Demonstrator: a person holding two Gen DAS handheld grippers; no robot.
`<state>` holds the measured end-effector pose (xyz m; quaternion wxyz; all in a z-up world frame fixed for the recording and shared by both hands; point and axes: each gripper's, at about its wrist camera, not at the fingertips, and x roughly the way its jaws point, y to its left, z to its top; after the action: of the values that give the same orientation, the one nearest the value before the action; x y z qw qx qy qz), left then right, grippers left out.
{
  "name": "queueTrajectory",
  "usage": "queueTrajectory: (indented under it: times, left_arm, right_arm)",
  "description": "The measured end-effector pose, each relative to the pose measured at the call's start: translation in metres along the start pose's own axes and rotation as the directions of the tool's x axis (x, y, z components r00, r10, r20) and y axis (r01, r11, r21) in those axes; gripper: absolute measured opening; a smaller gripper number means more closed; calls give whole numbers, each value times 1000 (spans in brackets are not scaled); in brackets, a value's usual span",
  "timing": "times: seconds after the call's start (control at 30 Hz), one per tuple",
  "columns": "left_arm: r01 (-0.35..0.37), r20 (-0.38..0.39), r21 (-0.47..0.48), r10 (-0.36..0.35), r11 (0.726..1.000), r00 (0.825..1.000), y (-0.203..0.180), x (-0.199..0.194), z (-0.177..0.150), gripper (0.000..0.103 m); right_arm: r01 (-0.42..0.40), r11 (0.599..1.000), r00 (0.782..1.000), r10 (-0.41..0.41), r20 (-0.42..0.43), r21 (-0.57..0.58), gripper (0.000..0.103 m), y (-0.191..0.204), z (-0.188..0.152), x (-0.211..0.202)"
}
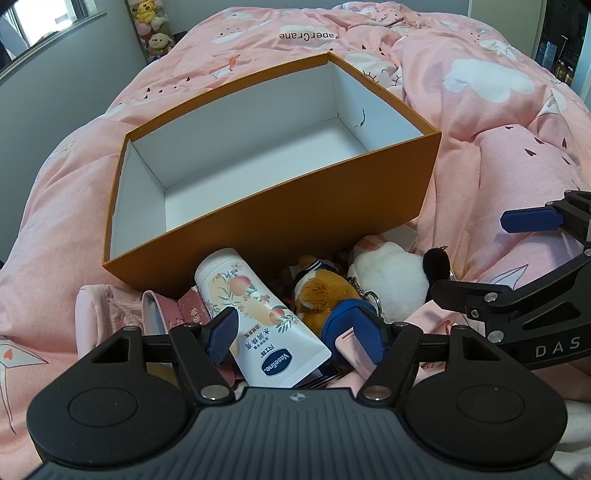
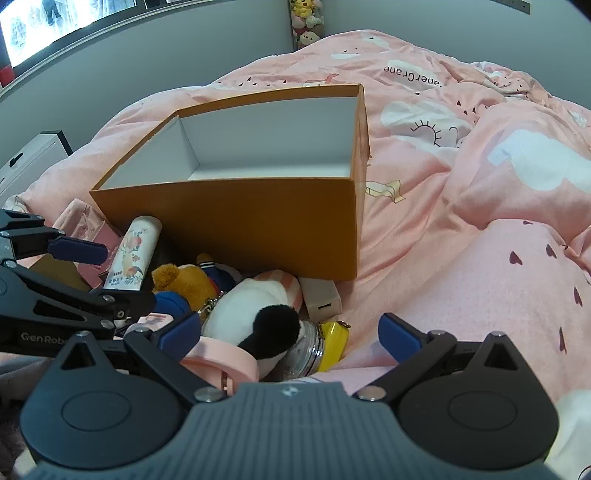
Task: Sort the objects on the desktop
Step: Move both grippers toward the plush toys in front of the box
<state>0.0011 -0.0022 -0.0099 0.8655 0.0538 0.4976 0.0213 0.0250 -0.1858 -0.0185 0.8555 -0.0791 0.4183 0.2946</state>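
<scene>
An empty orange box (image 1: 303,221) (image 2: 258,221) with a white inside stands on the pink quilt. In front of it lies a heap of small things. My left gripper (image 1: 293,336) (image 2: 131,275) is open and straddles a white Vaseline tube (image 1: 255,306) (image 2: 129,258) without clamping it. A brown plush keychain (image 1: 321,291) (image 2: 184,280) and a small blue pouch (image 1: 338,319) lie beside the tube. My right gripper (image 2: 290,334) (image 1: 472,254) is open over a white plush with a black ear (image 2: 255,310) (image 1: 388,277), a clear jar (image 2: 308,347) and a yellow item (image 2: 334,345).
A white charger block (image 2: 321,295) rests against the box's near corner. A pink pouch (image 1: 92,310) lies left of the tube, and a pink band (image 2: 221,356) sits under my right gripper. Rumpled pink quilt (image 2: 480,221) spreads to the right; plush toys (image 1: 155,22) stand by the wall.
</scene>
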Motion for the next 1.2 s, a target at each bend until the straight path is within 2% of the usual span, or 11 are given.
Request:
queueTrajectory:
  times: [0.9,1.03,1.13,1.2]
  left_arm:
    - [17,0,-4,-17,1000,1000,3,1,0,81]
    - [47,3,-19,-47,999,999,8,-2,2,80]
    - [73,-6,-52,-73,996,997,16,-4,4,71]
    - [102,-10,-81,-103,991,995,23,-5,6,66]
  right_arm:
    - [-8,1000,1000,8,-21,1,102,1,0,5]
    - [-24,999,999,25,-29,21,95,-3,2,6]
    - [-33,999,999,35,-40,32,90,-7,5,6]
    - [-48,998,998,50,-49,39,82,-9,7,6]
